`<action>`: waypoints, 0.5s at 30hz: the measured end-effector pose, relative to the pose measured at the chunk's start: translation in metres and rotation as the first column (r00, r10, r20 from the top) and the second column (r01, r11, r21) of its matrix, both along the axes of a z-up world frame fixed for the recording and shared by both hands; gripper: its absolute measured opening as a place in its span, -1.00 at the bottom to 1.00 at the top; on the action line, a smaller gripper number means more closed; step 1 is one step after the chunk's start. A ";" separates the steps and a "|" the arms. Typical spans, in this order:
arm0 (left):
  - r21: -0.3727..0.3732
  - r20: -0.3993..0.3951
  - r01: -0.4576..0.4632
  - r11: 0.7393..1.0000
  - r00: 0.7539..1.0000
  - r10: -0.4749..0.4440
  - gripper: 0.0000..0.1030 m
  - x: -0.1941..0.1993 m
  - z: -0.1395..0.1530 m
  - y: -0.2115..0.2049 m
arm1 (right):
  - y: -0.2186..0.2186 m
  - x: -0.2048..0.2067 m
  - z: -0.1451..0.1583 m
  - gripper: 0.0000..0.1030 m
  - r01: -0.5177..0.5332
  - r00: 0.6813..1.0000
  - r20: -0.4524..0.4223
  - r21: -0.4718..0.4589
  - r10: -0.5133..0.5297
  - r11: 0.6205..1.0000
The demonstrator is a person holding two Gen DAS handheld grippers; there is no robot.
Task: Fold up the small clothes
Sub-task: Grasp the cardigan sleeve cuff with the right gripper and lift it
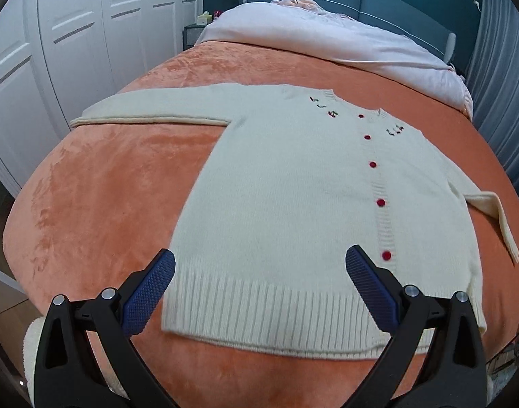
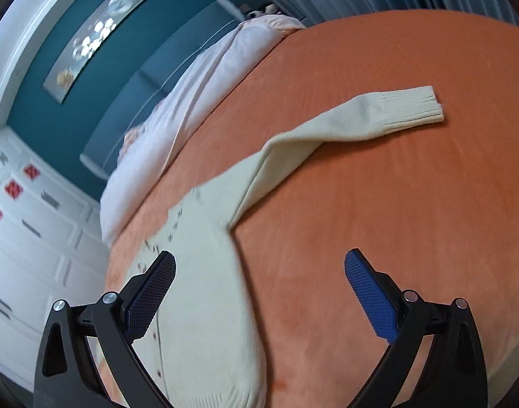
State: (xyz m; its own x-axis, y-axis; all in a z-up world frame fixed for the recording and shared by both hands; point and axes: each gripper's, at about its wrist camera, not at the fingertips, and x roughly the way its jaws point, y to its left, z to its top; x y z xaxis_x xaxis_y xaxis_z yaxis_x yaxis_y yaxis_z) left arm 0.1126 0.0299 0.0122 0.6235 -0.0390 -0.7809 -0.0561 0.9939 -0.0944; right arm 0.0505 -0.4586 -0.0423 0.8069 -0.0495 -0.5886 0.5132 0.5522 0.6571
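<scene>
The cream cardigan (image 1: 293, 204) is laid flat and buttoned on the bed (image 1: 106, 187), sleeves spread. No fold is made yet. The left hand-held gripper (image 1: 259, 289) and right hand-held gripper (image 2: 259, 292) are held wide, empty.

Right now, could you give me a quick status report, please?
Left tool open, over the hem. Right tool open, empty. Cardigan flat on the orange blanket, buttoned, sleeves out, unfolded. Nothing in the way.
</scene>
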 end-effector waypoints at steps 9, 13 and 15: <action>0.026 -0.039 -0.066 0.997 0.997 0.067 0.91 0.044 -0.022 -0.001 | -0.131 0.059 -0.084 0.89 0.219 0.967 0.062 0.298 -0.248 0.929; 0.033 -0.061 -0.079 0.996 0.995 0.081 0.91 0.055 -0.035 -0.001 | -0.146 0.070 -0.091 0.16 0.293 0.941 0.083 0.289 -0.329 0.911; 0.034 -0.057 -0.083 0.996 0.995 0.085 0.91 0.059 -0.036 0.000 | -0.157 0.083 -0.085 -0.71 0.285 0.942 0.095 0.280 -0.322 0.917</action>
State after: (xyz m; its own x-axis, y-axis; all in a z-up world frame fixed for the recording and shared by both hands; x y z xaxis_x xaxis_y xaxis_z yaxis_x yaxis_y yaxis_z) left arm 0.1716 0.0295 -0.0239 0.5769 0.0369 -0.8160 -0.1440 0.9879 -0.0571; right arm 0.1333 -0.6154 -0.1269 0.8503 -0.1659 -0.4995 0.5244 0.1854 0.8310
